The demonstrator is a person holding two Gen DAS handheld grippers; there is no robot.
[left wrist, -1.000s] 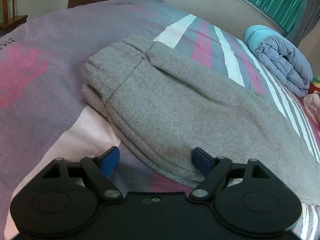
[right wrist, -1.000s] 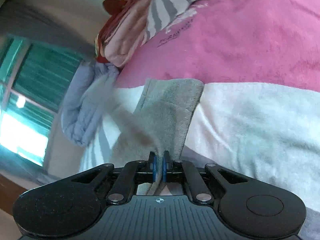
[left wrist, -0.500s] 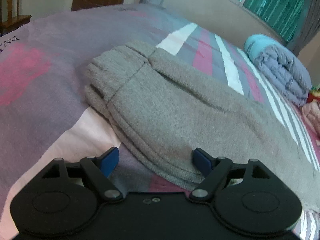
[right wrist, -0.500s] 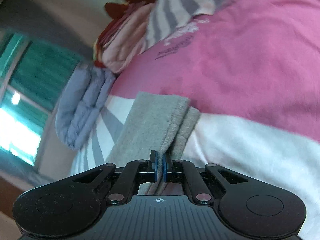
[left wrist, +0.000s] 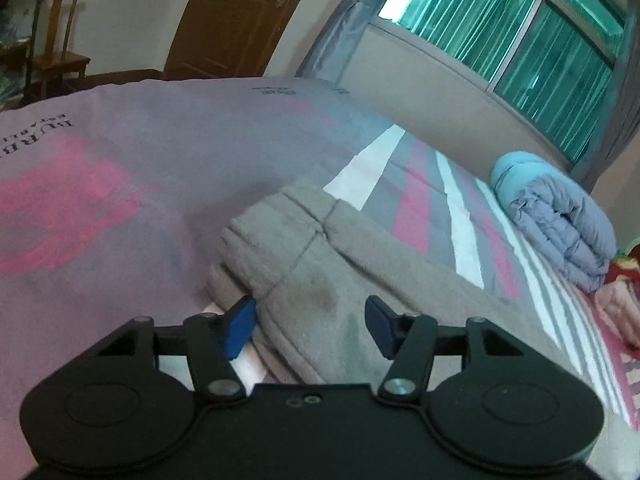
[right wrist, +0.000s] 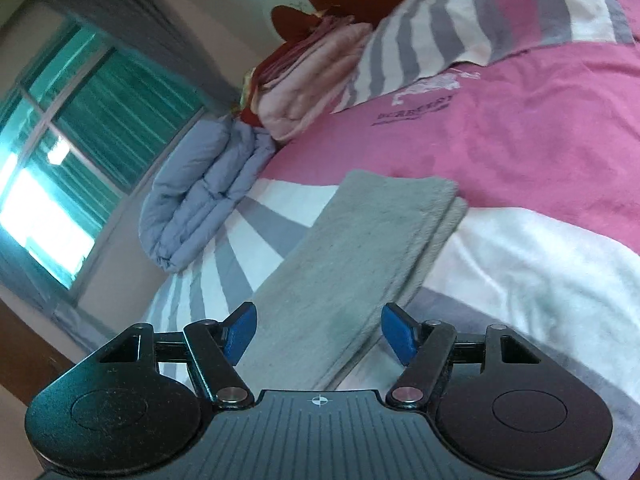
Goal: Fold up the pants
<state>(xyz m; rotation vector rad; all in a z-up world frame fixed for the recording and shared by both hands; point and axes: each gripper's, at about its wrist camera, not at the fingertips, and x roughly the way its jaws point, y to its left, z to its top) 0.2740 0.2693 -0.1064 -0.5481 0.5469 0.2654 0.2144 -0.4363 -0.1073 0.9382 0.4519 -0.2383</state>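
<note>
Grey fleece pants (left wrist: 344,276) lie on the bed, folded lengthwise with one leg on top of the other. The left wrist view shows the waistband end (left wrist: 276,220). My left gripper (left wrist: 310,326) is open, its blue pads on either side of the pants' near edge just behind the waistband. The right wrist view shows the leg cuffs (right wrist: 404,208), stacked and flat on the bed. My right gripper (right wrist: 320,332) is open and empty, its pads straddling the leg fabric (right wrist: 332,280).
The bed has a pink, grey and white striped cover (left wrist: 100,152). A folded blue-grey quilt (left wrist: 556,220) lies by the window, also in the right wrist view (right wrist: 200,192). Pink folded bedding (right wrist: 316,80) sits beyond it. A wooden chair (left wrist: 52,48) stands far left.
My right gripper has opened and let go of the pant leg, which now lies flat on the other leg. My left gripper has moved closer to the waistband and tilted upward, staying open.
</note>
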